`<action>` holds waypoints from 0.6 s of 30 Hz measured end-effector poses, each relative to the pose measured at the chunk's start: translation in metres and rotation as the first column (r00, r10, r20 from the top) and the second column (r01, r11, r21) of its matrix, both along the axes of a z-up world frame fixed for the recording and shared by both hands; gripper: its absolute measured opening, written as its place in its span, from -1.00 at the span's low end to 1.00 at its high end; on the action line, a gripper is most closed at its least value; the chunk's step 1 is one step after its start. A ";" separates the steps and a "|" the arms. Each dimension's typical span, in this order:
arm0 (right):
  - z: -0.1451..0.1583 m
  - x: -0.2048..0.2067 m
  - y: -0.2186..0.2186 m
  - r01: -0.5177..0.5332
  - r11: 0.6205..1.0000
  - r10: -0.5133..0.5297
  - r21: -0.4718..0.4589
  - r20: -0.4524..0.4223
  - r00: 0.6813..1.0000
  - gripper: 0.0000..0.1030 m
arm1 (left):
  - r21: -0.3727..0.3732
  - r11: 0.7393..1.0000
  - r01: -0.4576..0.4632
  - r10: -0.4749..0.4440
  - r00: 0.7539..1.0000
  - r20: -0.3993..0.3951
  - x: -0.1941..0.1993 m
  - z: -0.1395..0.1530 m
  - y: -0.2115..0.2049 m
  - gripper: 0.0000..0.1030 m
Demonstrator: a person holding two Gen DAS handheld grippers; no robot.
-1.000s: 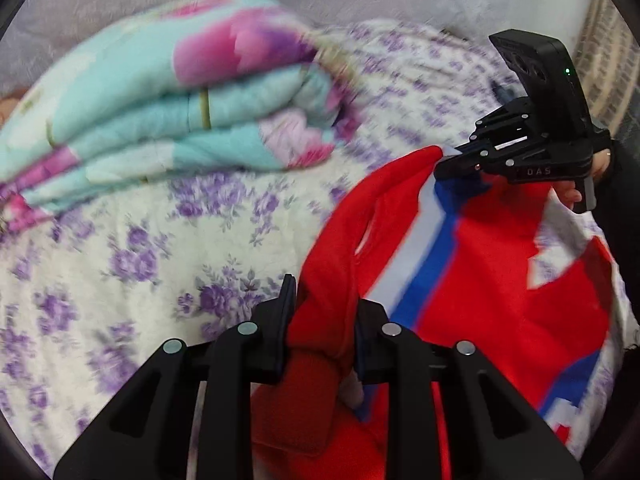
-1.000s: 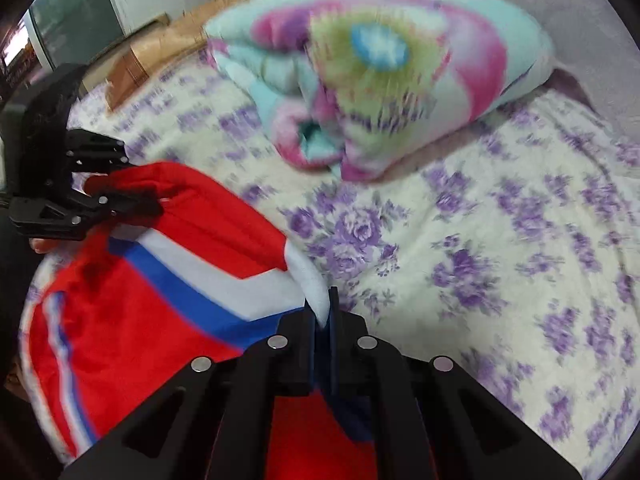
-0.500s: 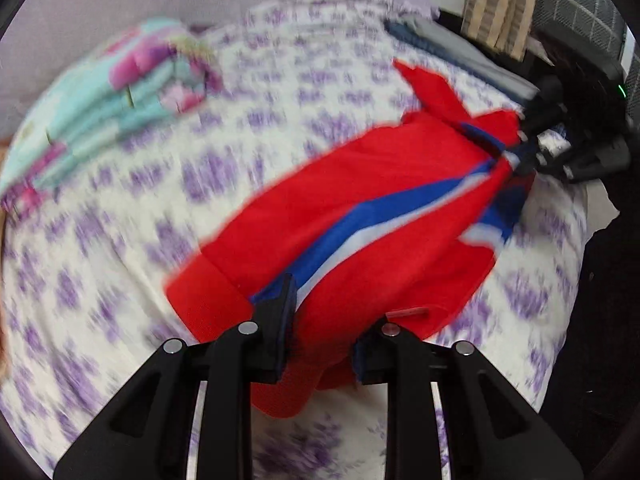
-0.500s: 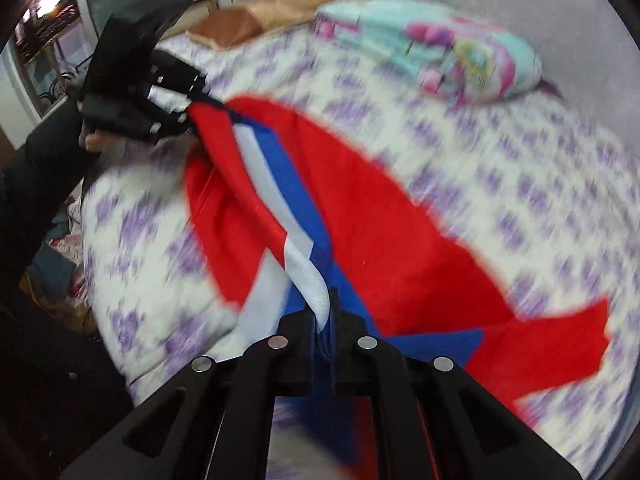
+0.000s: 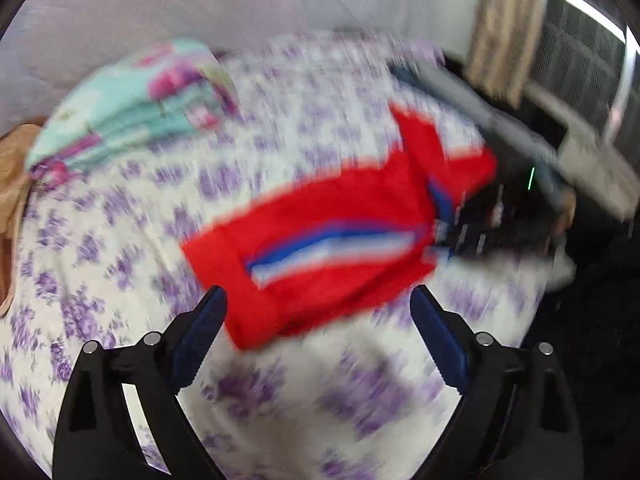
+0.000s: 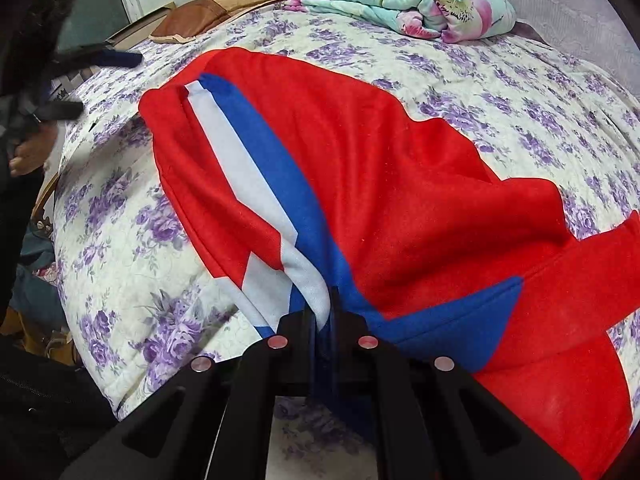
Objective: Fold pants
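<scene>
- My left gripper (image 5: 318, 304) fingers are spread wide, nothing between them, hanging over the bedspread (image 5: 120, 240).
- My right gripper (image 6: 325, 312) fingers are pinched on the pants (image 6: 360, 168) at the striped edge.
- Pants lie spread across the floral bedspread.
- Folded blanket (image 6: 400, 0) near the far edge, well apart from them.

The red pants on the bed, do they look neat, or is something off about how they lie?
Not neat. The red pants lie rumpled across the floral bedspread, one leg bent aside. The right gripper pinches one end; the left gripper is open.
</scene>
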State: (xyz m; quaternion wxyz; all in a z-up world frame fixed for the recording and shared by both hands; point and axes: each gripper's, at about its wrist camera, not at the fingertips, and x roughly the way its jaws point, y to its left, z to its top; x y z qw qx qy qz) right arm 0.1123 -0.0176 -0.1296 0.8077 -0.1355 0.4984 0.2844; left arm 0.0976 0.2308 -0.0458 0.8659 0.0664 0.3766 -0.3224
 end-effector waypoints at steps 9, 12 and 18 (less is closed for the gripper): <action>0.007 -0.014 -0.011 0.003 1.000 -0.004 0.027 0.019 1.000 -0.78 | -0.010 0.937 -0.349 0.341 0.922 -0.184 0.035 -0.021 -0.102 -0.27; 0.014 -0.024 -0.019 0.021 0.999 -0.021 0.029 -0.007 1.000 -0.66 | 0.117 0.894 -0.432 0.443 0.816 -0.372 0.049 -0.082 -0.105 -1.00; 0.044 -0.011 -0.021 0.061 0.976 -0.049 0.208 -0.063 0.997 -0.82 | 0.044 0.877 -0.479 0.465 0.822 -0.328 0.028 -0.088 -0.093 -0.98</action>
